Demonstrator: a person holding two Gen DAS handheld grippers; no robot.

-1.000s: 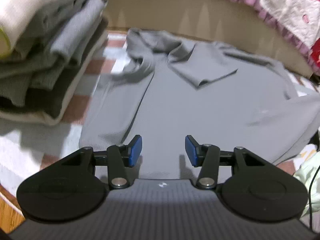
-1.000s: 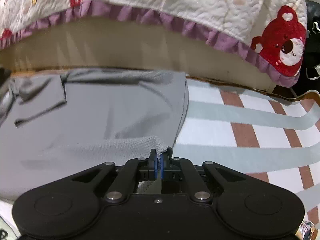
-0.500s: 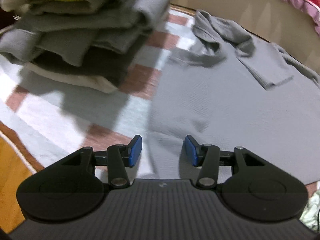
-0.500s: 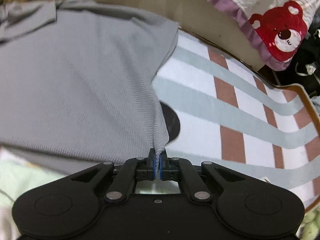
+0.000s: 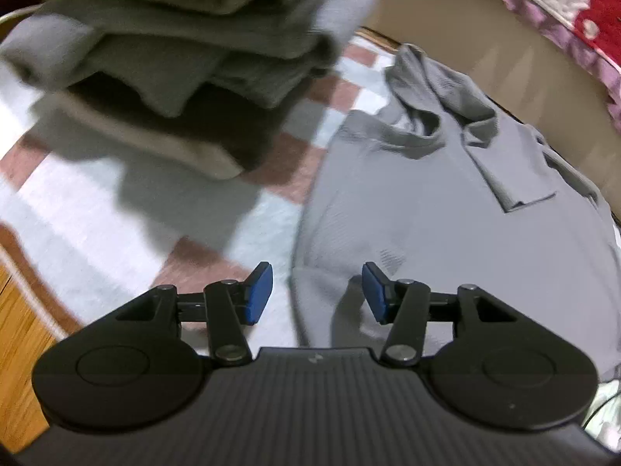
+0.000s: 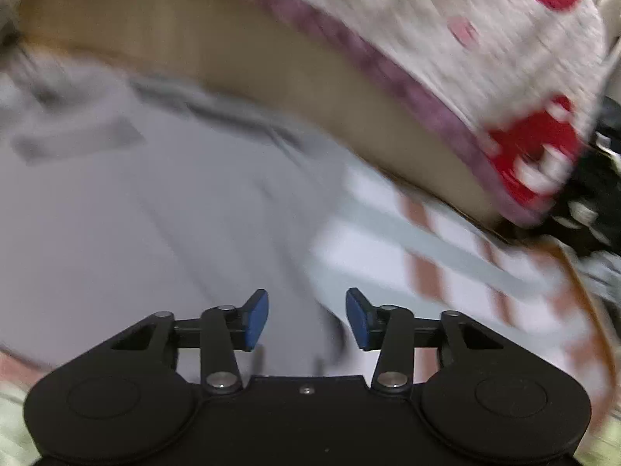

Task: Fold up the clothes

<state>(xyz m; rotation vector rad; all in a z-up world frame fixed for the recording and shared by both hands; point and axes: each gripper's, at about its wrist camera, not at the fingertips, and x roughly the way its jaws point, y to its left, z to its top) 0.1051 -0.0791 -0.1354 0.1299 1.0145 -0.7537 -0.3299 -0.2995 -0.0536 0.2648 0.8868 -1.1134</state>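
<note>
A grey short-sleeved shirt [image 5: 446, 209] lies spread on a striped mat, one sleeve folded in over its chest. My left gripper [image 5: 316, 291] hovers over the shirt's near left edge; its jaws are opening, with only the cloth's edge below the gap and no pad on it. In the blurred right wrist view the same shirt [image 6: 128, 209] fills the left half. My right gripper [image 6: 306, 318] hangs above the shirt's right edge; its jaws are opening and nothing is between them.
A stack of folded clothes [image 5: 186, 62] stands at the upper left on the striped mat [image 5: 116, 209]. A bed with a bear-print quilt [image 6: 485, 58] and a tan side panel [image 6: 248, 66] runs along the back. Wooden floor [image 5: 19, 322] shows at the left.
My right gripper has let go of the shirt's corner and opened, and its view has swung up. My left gripper has shifted left from the shirt's middle to its left edge.
</note>
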